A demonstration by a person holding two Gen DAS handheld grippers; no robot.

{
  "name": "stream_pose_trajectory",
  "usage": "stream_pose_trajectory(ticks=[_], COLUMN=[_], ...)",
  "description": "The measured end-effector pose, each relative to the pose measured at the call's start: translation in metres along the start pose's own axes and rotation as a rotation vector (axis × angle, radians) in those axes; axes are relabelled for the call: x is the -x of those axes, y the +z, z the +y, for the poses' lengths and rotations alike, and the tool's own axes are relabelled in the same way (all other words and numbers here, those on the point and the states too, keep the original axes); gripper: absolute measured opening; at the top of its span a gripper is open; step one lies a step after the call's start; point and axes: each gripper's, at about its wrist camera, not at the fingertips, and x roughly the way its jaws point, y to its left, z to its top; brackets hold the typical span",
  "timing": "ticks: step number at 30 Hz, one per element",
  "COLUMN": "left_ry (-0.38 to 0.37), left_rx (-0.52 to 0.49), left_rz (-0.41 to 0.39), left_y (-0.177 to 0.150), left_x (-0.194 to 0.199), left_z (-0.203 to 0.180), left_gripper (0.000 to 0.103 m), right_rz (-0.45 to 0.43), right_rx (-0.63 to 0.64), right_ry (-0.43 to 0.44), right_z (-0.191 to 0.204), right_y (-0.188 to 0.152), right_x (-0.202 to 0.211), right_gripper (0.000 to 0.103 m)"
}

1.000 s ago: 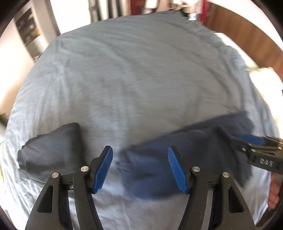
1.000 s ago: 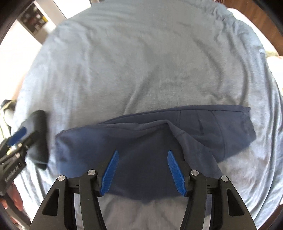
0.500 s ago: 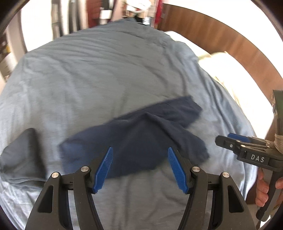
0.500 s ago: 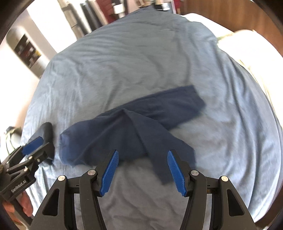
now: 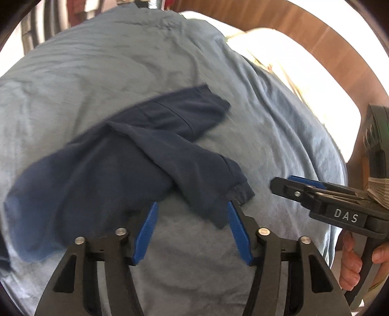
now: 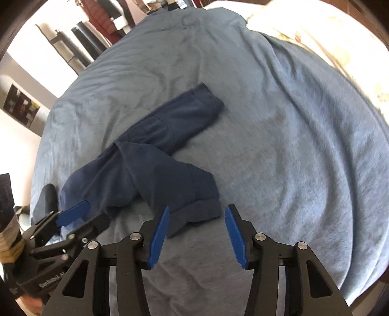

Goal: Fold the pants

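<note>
A bed takes up most of the room, covered with a soft, pale blue bedspread (image 5: 102, 73) rumpled into long shallow creases. At its far side there is a curved wooden headboard (image 5: 304, 36), and just inside it a cream pillow (image 5: 291, 63) in bright light, washed out so that its pattern is hard to read. Beyond the foot of the bed stand dark poles and some clothes (image 6: 102, 21) against a white wall, too small and blurred to sort out.

The pants (image 5: 126, 155) lie on the bedspread near the person's side of the bed. They are dark navy, of a matte knit cloth, spread flat with the two legs fanned apart in a V; one leg runs away across the bed, the other points back towards the grippers and ends in a stitched cuff (image 6: 199, 209).

The left gripper (image 5: 192, 216) hangs over the near leg's end, its blue ribbed pads (image 5: 145, 233) spread with the jaws closing; the cloth edge sits between the tips, though I can't see the pads pressing on it. The right gripper (image 6: 197, 218) hovers over the cuff the same way, jaws apart and closing, nothing pinched. In the left view the right gripper comes in from the edge, held by a hand (image 5: 352, 262) that is partly cut off. The far left of the pants is smeared by blur.
</note>
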Motion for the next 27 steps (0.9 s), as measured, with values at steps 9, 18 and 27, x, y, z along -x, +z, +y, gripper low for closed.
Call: stream_pose_trajectory(ticks=[9,18,27], left_ry=[-0.050,-0.075,-0.100], left_rx=[0.046,0.045,0.015], left_rz=[0.103,0.118,0.110], left_y=[-0.010,-0.002,0.008], left_x=[-0.059,-0.076,-0.074], left_z=[-0.005,-0.003,-0.004], left_gripper=[0.047,0.039,0.017], right_rz=[0.025,0.049,0.075], right_rx=[-0.002,-0.061,-0.075], right_ry=[0.045,0.086,0.120], right_z=[-0.024,-0.037,-0.038], right_y=[-0.011,-0.010,-0.013], right_x=[-0.040,-0.065,-0.081], right_gripper=[0.038,0.033,0.017])
